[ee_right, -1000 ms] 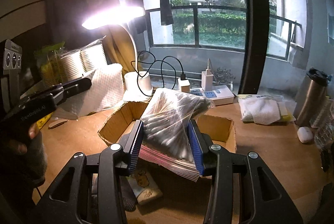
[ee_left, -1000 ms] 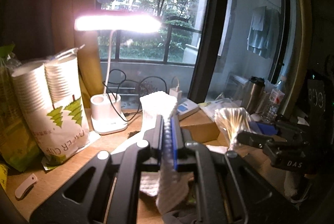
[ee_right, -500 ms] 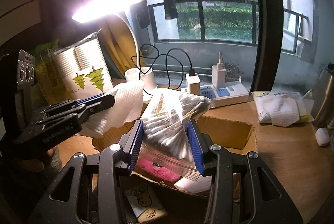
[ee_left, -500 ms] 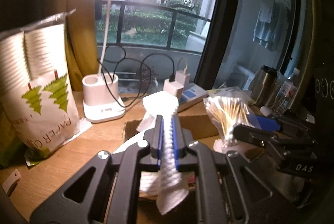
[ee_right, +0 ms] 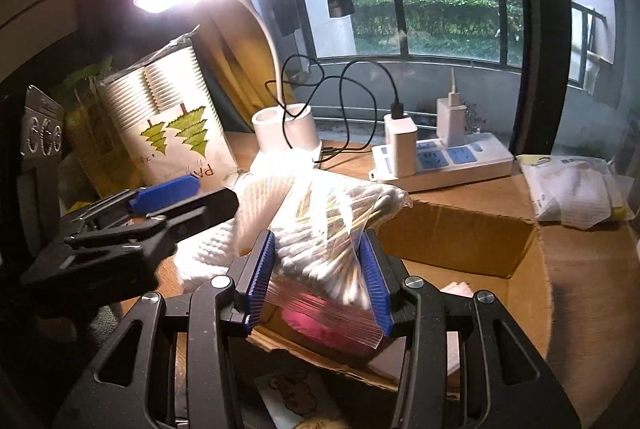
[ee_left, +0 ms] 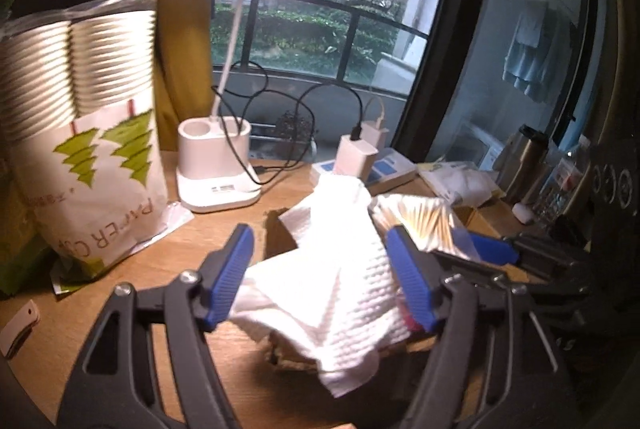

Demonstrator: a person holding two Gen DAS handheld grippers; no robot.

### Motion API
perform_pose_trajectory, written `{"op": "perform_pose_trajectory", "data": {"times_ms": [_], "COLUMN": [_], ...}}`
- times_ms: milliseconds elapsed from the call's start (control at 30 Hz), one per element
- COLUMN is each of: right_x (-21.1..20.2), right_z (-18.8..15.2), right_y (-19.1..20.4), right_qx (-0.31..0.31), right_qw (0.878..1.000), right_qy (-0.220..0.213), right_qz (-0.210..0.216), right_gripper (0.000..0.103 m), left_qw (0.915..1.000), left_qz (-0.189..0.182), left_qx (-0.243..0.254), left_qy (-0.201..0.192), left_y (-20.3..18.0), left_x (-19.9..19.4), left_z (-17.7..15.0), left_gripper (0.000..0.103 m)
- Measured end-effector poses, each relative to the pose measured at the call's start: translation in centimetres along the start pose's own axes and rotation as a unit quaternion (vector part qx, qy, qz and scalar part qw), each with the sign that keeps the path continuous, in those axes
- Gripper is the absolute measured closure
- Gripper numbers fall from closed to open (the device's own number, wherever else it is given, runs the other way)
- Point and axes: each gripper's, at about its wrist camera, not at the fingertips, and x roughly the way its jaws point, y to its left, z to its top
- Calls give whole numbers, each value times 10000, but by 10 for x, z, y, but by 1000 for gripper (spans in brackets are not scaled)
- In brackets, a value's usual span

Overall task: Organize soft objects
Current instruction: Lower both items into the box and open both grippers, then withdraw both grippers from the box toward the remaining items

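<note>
Left gripper jaws just released towel; right gripper jaws clamp swab bag over box.

A home desk by a balcony window: beyond the tongs stand a lit desk lamp, a power strip with chargers, and laundry hanging to their right.
</note>
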Motion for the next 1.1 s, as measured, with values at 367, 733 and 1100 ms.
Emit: {"op": "perform_pose_trajectory", "data": {"times_ms": [367, 733, 1100], "right_x": [5, 35, 31], "right_z": [-2, -13, -13], "right_y": [2, 0, 1], "right_qx": [20, 34, 1], "right_qw": [9999, 9990, 9986], "right_qy": [75, 440, 448], "right_qz": [-85, -69, -264], "right_gripper": [57, 57, 46], "left_qw": [9965, 9913, 9943], "left_qz": [450, 531, 507], "left_qx": [-162, -157, -103], "left_qy": [679, 1192, 930], "left_y": [26, 30, 23], "left_x": [35, 57, 36], "left_z": [-19, -37, -27], "left_gripper": [32, 32, 32]}}
